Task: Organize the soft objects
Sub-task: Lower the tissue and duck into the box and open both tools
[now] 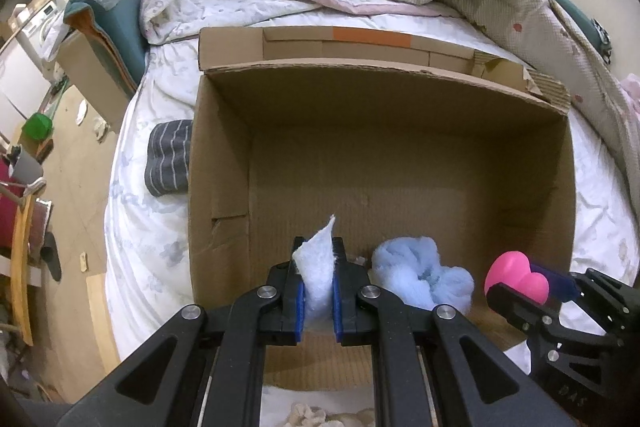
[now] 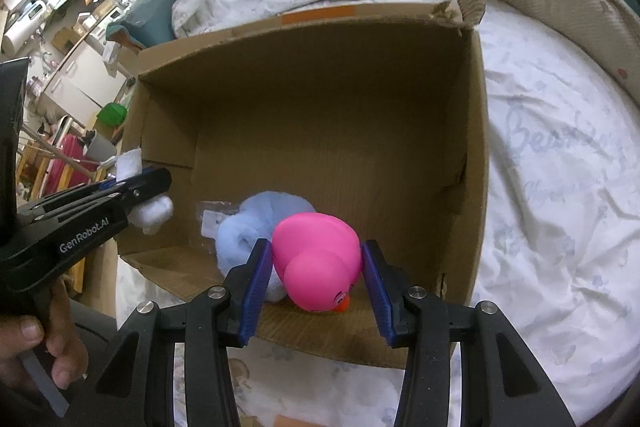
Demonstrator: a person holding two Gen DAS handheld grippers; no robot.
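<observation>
— Which step are they on, do you think?

— They're loading the cardboard box (image 1: 224, 155) that's sitting on the bed (image 1: 160, 211). Both hands are hanging over its near edge, tilted steeply down. The left gripper (image 1: 319, 281) is clamping a white fluffy piece (image 1: 316, 267) tight between its blue pads, jaws pinched nearly together, and it's hovering above the box's near left corner.

— And the other one?

— The right gripper (image 2: 316, 287) is carrying a pink rubber duck (image 2: 320, 259), head downward. Its jaws are standing about half wide with the duck filling the gap; the left pad is touching it, and on the right side I can't quite tell whether the pad is pressing or just beside it.

— Anything in the box already?

— A light blue fluffy bundle (image 1: 420, 277) is lying on the floor by the near wall, just under the duck. A striped grey cloth (image 1: 170, 157) is still waiting outside, against the box's left wall.

— So what's next?

— I'd say both pieces need lowering a little further inside, then the jaws opening so each drops beside the blue bundle rather than catching on the rim.
</observation>
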